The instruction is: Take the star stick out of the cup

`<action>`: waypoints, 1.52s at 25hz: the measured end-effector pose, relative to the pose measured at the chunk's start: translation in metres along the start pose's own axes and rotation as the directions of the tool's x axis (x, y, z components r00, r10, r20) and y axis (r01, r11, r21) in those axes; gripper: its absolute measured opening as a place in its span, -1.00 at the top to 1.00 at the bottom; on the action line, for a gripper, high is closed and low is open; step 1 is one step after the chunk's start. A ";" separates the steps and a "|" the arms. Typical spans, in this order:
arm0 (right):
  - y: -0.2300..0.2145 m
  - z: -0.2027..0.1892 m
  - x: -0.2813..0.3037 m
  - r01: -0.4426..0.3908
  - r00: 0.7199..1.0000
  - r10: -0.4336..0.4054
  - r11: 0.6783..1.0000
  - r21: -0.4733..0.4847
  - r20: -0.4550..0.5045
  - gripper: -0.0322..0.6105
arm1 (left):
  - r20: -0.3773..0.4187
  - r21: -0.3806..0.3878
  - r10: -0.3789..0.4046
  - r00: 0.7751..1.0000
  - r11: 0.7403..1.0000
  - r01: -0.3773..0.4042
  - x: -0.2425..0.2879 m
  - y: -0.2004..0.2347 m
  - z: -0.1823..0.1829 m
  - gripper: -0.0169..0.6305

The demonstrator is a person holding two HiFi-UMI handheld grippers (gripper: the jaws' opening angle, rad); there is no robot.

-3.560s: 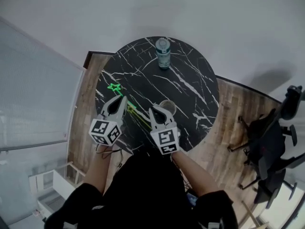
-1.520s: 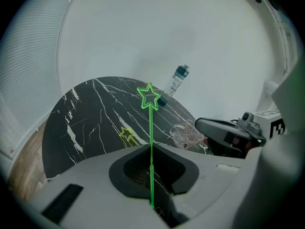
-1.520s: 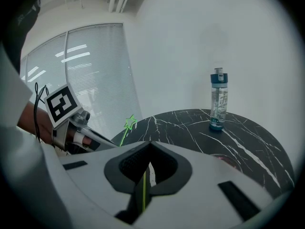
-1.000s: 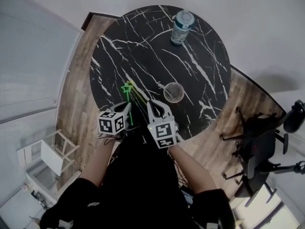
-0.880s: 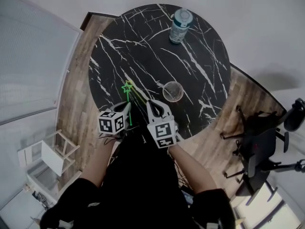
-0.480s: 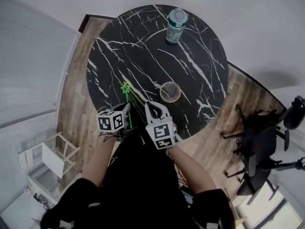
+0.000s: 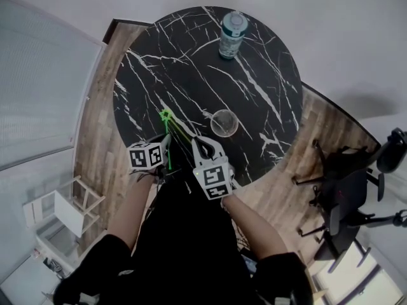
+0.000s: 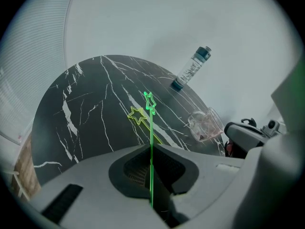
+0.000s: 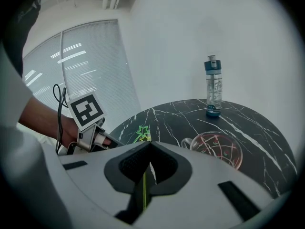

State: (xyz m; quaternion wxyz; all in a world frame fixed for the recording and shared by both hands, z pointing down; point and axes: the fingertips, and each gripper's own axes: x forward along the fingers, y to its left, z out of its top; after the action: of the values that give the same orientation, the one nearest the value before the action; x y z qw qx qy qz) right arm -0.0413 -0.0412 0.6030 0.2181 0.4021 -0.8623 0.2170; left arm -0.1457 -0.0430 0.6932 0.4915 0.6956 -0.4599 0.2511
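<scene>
On the black marble table (image 7: 254, 94) stands a clear glass cup (image 7: 224, 122) (image 8: 205, 125) (image 9: 217, 149) with nothing in it. My left gripper (image 7: 166, 143) (image 8: 151, 149) is shut on a green star stick (image 7: 167, 138) (image 8: 150, 123), its star pointing away over the table. My right gripper (image 7: 202, 145) (image 9: 145, 168) is shut on a thin yellow star stick (image 8: 138, 114) (image 9: 144, 190). Both stars sit close together left of the cup. Both grippers hover at the table's near edge.
A water bottle with a teal cap (image 7: 232, 33) (image 8: 193, 68) (image 9: 213, 87) stands at the table's far side. A black office chair (image 7: 356, 189) is on the wood floor to the right, a white stand (image 7: 54, 208) at the lower left, and blinds along the left.
Both grippers keep their hold on the sticks near the table's front edge. The view has drifted slightly, and the left gripper has turned a little.
</scene>
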 end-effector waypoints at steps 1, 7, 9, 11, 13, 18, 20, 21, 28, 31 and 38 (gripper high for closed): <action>-0.001 0.000 0.000 0.000 1.000 0.000 1.000 0.000 0.000 0.92 | -0.004 0.001 0.004 1.000 1.000 -0.004 0.001 0.001 0.000 0.91; -0.003 0.001 -0.001 0.005 1.000 -0.005 1.000 -0.003 -0.008 0.91 | -0.020 0.007 0.025 0.999 1.000 -0.025 0.003 0.007 -0.001 0.91; -0.004 0.002 -0.001 0.005 1.000 -0.005 1.000 -0.003 -0.008 0.91 | -0.018 0.005 0.030 0.999 1.000 -0.030 0.003 0.009 -0.001 0.91; -0.004 0.002 -0.001 0.005 1.000 -0.005 1.000 -0.003 -0.007 0.91 | -0.016 0.000 0.033 0.999 0.999 -0.033 0.003 0.011 0.001 0.91; -0.003 0.003 -0.001 0.006 1.000 -0.006 1.000 -0.003 -0.006 0.91 | -0.013 -0.002 0.035 0.999 0.999 -0.035 0.002 0.012 0.002 0.91; -0.003 0.004 -0.001 0.009 1.000 -0.009 1.000 -0.007 0.002 0.91 | 0.000 0.019 0.043 0.999 0.999 -0.043 -0.005 0.013 0.007 0.91; -0.003 0.006 -0.001 0.012 1.000 -0.012 1.000 -0.007 0.005 0.91 | 0.006 0.025 0.041 0.999 0.999 -0.041 -0.008 0.012 0.009 0.91; -0.003 0.008 -0.001 0.015 1.000 -0.015 1.000 -0.007 0.009 0.91 | 0.010 0.029 0.039 0.999 0.999 -0.039 -0.010 0.011 0.010 0.91; -0.004 0.023 -0.008 0.062 0.997 -0.062 0.998 0.007 0.050 0.91 | 0.071 0.115 0.036 0.997 0.992 -0.044 -0.028 0.002 0.025 0.91; -0.007 0.030 -0.017 0.094 0.993 -0.095 0.995 0.025 0.075 0.91 | 0.088 0.178 0.011 0.996 0.984 -0.026 -0.035 -0.014 0.030 0.91; -0.016 0.038 -0.042 0.184 0.973 -0.193 0.980 0.073 0.126 0.91 | 0.117 0.336 -0.067 0.991 0.942 0.024 -0.047 -0.057 0.043 0.95</action>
State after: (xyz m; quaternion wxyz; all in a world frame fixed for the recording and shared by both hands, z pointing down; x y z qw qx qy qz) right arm -0.0117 -0.0463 0.5528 0.1677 0.5022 -0.8257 0.1946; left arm -0.1207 -0.0585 0.6128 0.3422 0.7937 -0.4247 0.2693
